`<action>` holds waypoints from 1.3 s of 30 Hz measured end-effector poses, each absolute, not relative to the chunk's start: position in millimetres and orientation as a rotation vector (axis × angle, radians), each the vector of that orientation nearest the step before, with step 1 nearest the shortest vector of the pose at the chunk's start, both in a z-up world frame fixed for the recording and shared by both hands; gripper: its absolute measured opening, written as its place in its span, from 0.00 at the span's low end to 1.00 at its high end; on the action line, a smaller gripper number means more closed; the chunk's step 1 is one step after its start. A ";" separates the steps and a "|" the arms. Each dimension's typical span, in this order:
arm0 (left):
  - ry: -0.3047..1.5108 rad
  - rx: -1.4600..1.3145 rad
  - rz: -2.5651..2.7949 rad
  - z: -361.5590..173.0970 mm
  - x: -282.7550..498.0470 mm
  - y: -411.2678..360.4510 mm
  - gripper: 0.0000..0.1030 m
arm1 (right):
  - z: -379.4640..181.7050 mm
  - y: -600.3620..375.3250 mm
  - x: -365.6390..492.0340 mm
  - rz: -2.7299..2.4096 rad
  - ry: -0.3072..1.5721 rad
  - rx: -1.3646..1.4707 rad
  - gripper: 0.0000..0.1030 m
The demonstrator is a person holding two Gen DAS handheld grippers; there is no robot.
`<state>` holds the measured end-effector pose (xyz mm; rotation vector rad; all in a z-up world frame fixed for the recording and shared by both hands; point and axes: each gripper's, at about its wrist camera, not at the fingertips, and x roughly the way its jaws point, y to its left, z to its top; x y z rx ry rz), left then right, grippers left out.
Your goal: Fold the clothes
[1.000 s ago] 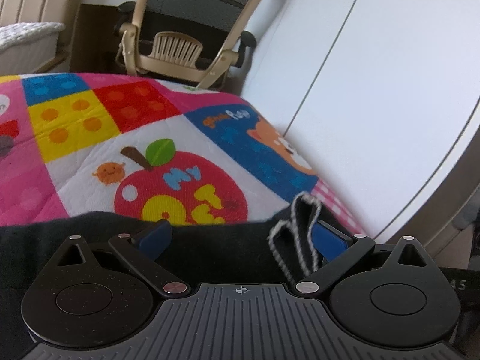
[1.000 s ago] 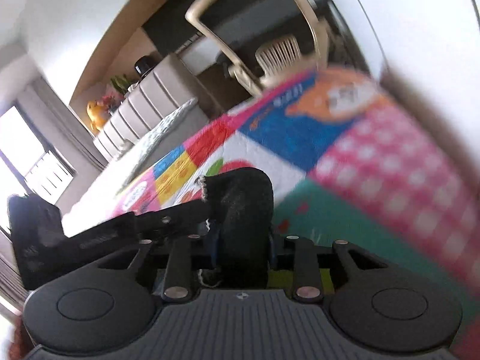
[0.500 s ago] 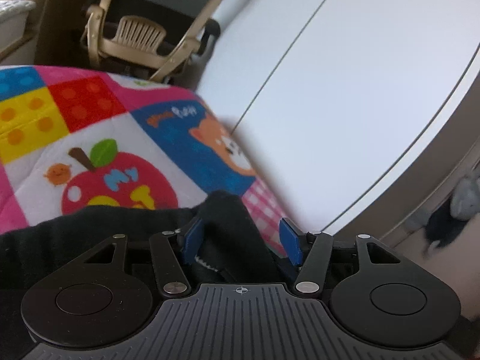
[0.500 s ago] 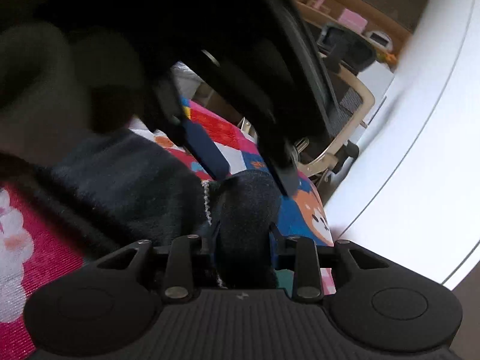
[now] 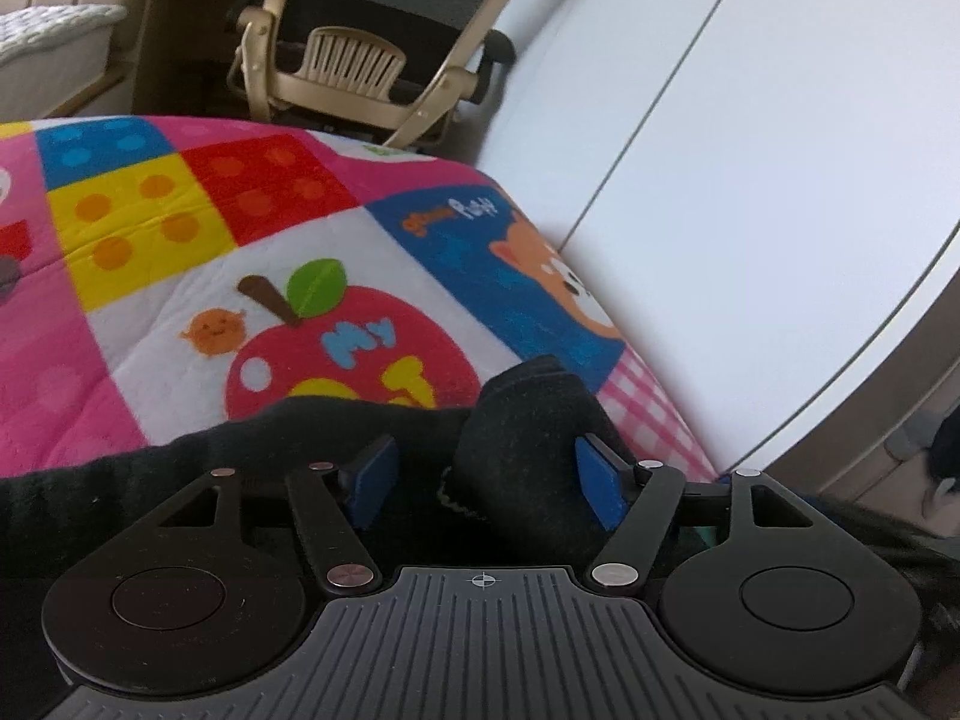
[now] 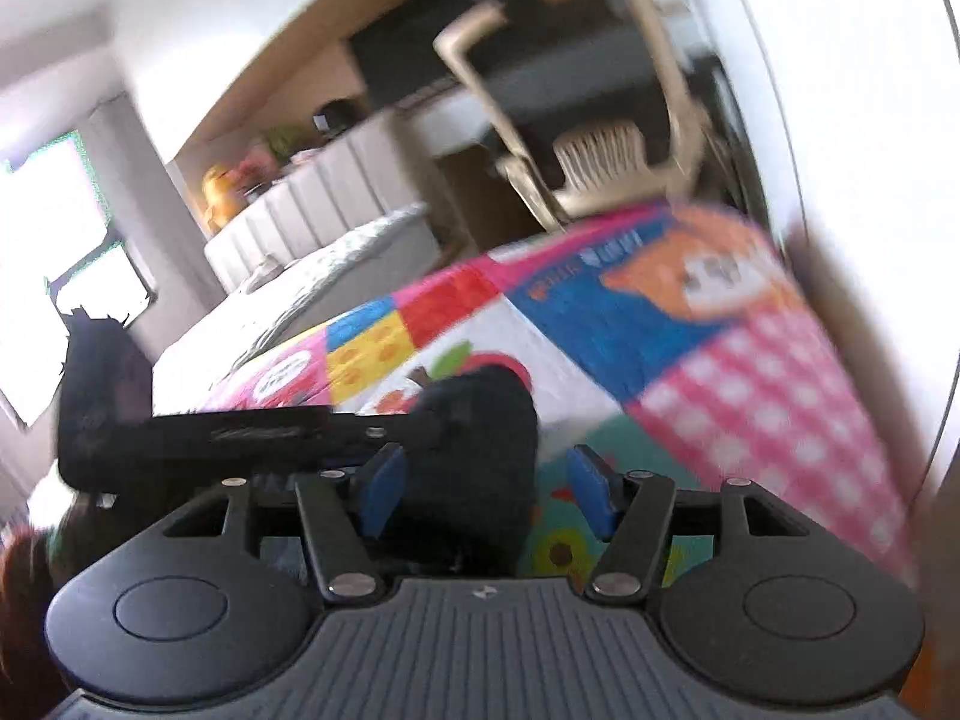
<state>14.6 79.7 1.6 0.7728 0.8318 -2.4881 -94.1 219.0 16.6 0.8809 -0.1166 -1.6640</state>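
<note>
A black garment (image 5: 180, 480) was laid across the near edge of a colourful patchwork quilt (image 5: 240, 252), with an office chair (image 5: 372, 60) seen beyond the quilt. The left gripper (image 5: 486, 480) was held with its jaws partly apart and opening, a bunched fold of the garment lying between the blue pads (image 5: 600, 492) and touching the right-hand one only. The right gripper (image 6: 486, 483) was likewise caught opening, a dark fold standing between its pads without being pinched, though the view was blurred.
</note>
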 end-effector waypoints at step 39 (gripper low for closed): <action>0.737 0.515 -2.260 26.2 136.9 65.4 0.78 | -8.8 140.0 -33.1 -1.325 -0.199 1.032 0.57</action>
